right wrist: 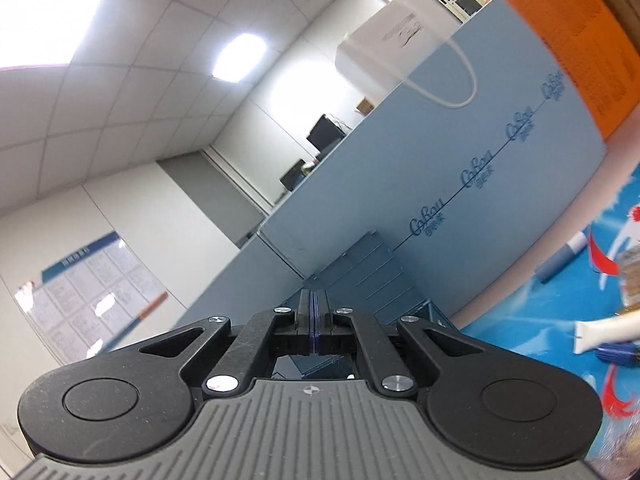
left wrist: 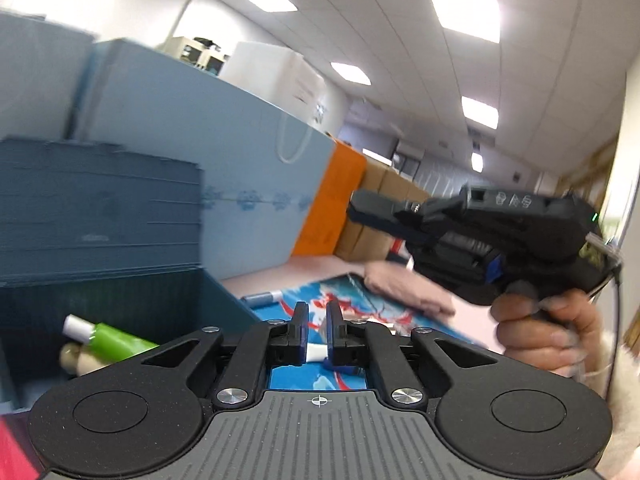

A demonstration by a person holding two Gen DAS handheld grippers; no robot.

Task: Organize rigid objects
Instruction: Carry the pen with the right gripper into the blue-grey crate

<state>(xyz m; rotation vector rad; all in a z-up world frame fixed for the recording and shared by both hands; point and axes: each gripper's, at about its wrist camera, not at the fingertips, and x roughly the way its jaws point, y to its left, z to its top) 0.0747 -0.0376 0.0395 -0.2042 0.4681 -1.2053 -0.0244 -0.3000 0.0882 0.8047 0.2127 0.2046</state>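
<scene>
Left claw (left wrist: 316, 316): fingers drawn close, with a narrow slit between them.
Right claw (right wrist: 315, 312): pressed together on nothing, held high at the right by a hand (left wrist: 548, 328).
Task things: green plastic tube with a white cap (left wrist: 112, 338) in the open blue plastic box (left wrist: 100, 200) at near left; grey-blue tube (left wrist: 260, 300) on the blue patterned table mat (left wrist: 352, 292).
Around: pale blue paper bag (left wrist: 240, 152) and orange bag (left wrist: 340, 188) behind; pink cloth (left wrist: 404, 288) at far right.
Hard to tell: white tube end (left wrist: 314, 354) low in the slit, pinched or lying behind.

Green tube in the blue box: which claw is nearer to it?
Left. The left claw sits just right of the green tube in the blue box; the right claw is held higher and farther right, over the printed mat.
</scene>
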